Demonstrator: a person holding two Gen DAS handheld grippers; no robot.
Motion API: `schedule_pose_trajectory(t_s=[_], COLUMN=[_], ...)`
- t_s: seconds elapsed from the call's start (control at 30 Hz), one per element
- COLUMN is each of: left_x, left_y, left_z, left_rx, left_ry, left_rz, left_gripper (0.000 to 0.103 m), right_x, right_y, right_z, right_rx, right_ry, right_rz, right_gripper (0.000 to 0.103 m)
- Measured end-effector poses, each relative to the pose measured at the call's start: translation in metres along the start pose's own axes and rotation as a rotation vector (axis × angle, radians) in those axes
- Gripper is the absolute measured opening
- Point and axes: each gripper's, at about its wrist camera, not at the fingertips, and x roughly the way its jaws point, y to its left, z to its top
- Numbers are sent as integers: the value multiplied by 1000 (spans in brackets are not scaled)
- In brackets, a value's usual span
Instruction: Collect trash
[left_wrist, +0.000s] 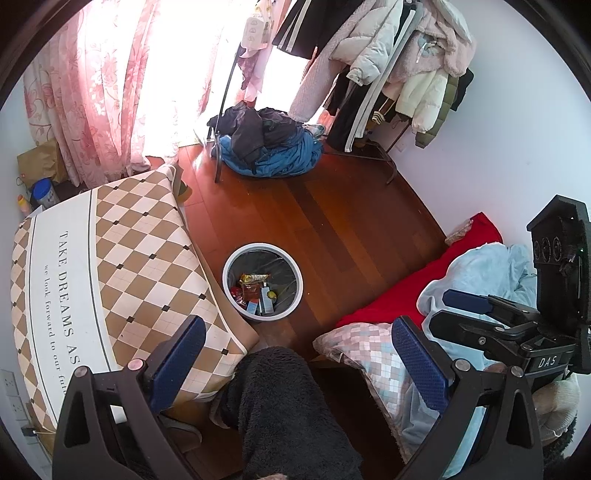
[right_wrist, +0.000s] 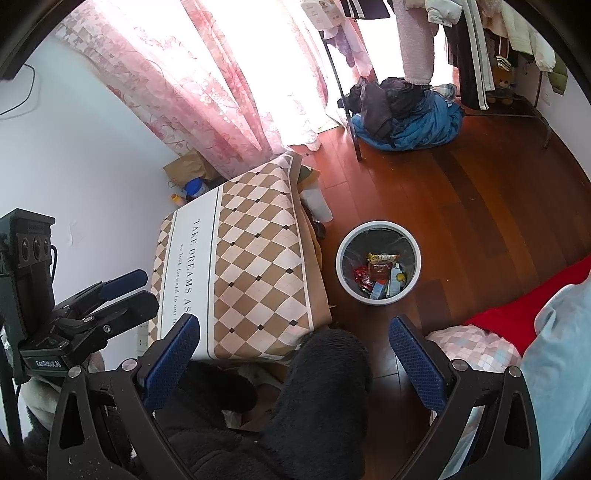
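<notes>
A white round trash bin (left_wrist: 262, 246) (right_wrist: 378, 224) with a dark liner stands on the wooden floor between a covered table and a bed. Several wrappers and small packets (left_wrist: 255, 291) (right_wrist: 380, 275) lie in its bottom. My left gripper (left_wrist: 298, 325) is open and empty, held high above and short of the bin. My right gripper (right_wrist: 293, 321) is also open and empty, at about the same height. Each gripper shows side-on in the other's view: the right gripper (left_wrist: 443, 308) and the left gripper (right_wrist: 147, 288).
A table with a brown-and-cream checked cloth (left_wrist: 129, 258) (right_wrist: 240, 266) is left of the bin. The bed with a red sheet (left_wrist: 424, 280) (right_wrist: 535, 295) is to the right. A person's leg in black fleece (left_wrist: 280, 406) (right_wrist: 317, 398) lies below the grippers. A clothes pile (left_wrist: 266, 144) and a loaded rack (left_wrist: 388, 74) stand at the back.
</notes>
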Motion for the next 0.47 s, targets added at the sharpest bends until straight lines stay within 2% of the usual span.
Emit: schedule_pose_trajectory(t_s=[0.47], left_x=[-3], left_y=[1], left_z=[1], left_rx=[-5], left_ry=[-8], left_rz=[-9], left_gripper=[103], right_x=[-1], right_y=[0], right_z=[3], right_rx=[-16], right_ry=[5], right_rz=[3], right_gripper=[103])
